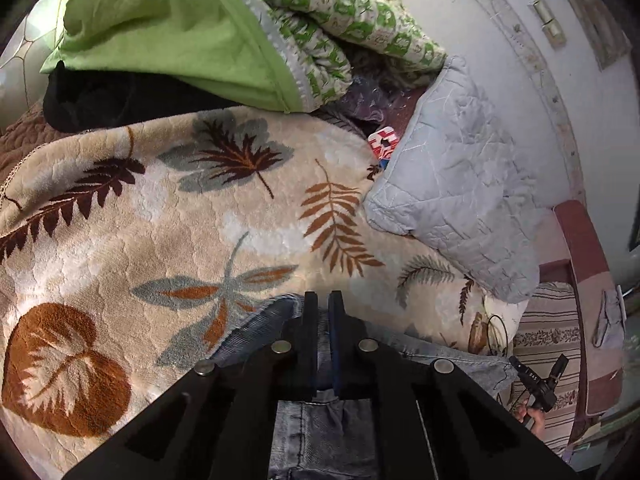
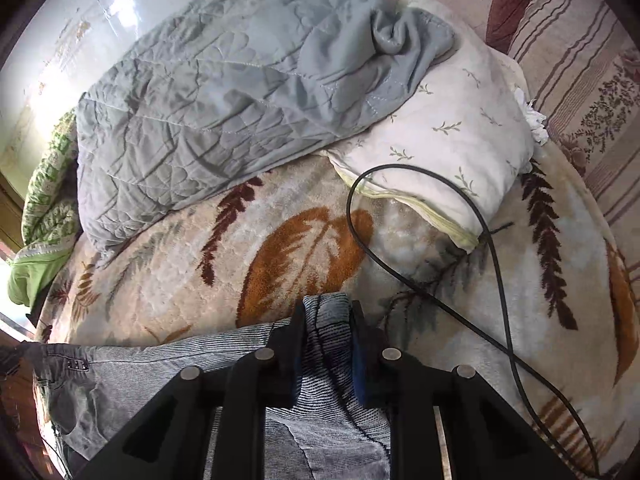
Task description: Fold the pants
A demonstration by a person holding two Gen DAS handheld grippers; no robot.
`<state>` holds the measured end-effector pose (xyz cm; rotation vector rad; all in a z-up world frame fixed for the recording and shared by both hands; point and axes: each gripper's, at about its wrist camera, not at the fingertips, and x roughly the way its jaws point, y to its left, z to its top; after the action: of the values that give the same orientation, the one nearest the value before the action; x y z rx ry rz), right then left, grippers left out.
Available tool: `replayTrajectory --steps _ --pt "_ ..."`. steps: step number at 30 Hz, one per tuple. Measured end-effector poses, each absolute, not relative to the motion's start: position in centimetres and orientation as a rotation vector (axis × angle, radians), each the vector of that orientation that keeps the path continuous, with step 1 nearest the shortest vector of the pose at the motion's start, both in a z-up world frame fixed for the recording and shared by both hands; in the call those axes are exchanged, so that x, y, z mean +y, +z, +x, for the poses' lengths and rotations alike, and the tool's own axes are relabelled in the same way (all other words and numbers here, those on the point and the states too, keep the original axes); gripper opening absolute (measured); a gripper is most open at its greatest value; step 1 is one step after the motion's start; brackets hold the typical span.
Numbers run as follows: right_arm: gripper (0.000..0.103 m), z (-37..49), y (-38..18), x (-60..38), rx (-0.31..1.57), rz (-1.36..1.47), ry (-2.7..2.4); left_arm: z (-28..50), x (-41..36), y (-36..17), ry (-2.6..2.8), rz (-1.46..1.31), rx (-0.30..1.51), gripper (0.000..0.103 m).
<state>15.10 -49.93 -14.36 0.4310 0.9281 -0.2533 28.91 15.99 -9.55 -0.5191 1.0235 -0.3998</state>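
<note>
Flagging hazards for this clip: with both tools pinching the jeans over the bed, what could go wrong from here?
1. The black cable loops across the leaf blanket beside the right tool; it could snag.
2. The left tool pinches only a thin edge of the jeans, which may slip.
3. The grey quilt lies close and might get dragged along.

pants [image 2: 132, 376] on blanket [image 2: 168, 280], near edge | quilt [image 2: 208, 112] behind, partly over pillow [image 2: 448, 136]

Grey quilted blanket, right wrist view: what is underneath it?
The grey quilted blanket lies over one end of a white leaf-sprig pillow and on the beige leaf-pattern blanket. Whatever else is beneath its bulk is covered.
</note>
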Motion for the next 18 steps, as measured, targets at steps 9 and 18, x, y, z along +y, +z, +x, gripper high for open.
replayTrajectory --steps 9,18 --pt "0.02 7.7 -10.4 -47.8 0.833 0.43 -0.218 23.3 18.1 -5.5 -0.369 -0.499 0.95 0.004" --pt "0.02 6.8 -9.4 -46.1 0.828 0.396 -0.209 26.8 18.6 -12.1 -0.208 -0.542 1.141 0.061"
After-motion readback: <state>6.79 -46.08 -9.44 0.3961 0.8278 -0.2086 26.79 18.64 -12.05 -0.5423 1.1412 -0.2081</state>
